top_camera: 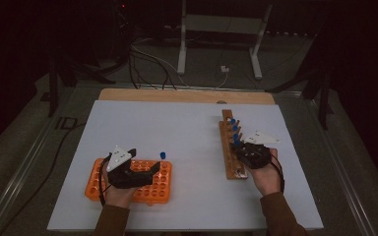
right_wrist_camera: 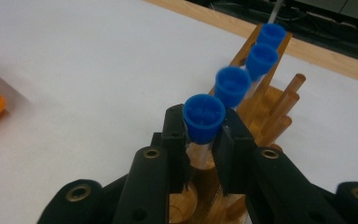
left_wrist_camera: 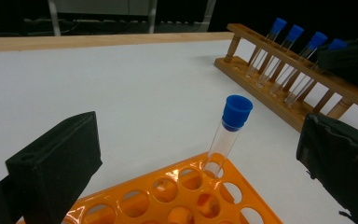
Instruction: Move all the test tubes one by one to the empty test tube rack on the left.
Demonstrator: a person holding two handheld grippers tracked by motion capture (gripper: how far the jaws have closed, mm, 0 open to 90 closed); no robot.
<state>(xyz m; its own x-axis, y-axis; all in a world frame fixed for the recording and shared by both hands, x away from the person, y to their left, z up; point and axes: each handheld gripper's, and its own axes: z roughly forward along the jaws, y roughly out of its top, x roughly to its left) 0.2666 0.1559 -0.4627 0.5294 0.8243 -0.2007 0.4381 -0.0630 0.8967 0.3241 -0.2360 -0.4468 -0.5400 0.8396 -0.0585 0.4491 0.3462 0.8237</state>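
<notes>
Blue-capped tube (right_wrist_camera: 204, 122) is clamped just below its cap by the right gripper (right_wrist_camera: 204, 140), seated in the wooden rack (right_wrist_camera: 256, 112) on the desk (top_camera: 187, 132), nearest of four. Step judged: pick-up for transfer. Next, a straight upward lift is called for, clear of the neighbouring tube. Left gripper (top_camera: 142, 169) is held released over the orange rack (left_wrist_camera: 177, 196), where one tube (left_wrist_camera: 226, 135) stands. No legible writing is found.
</notes>
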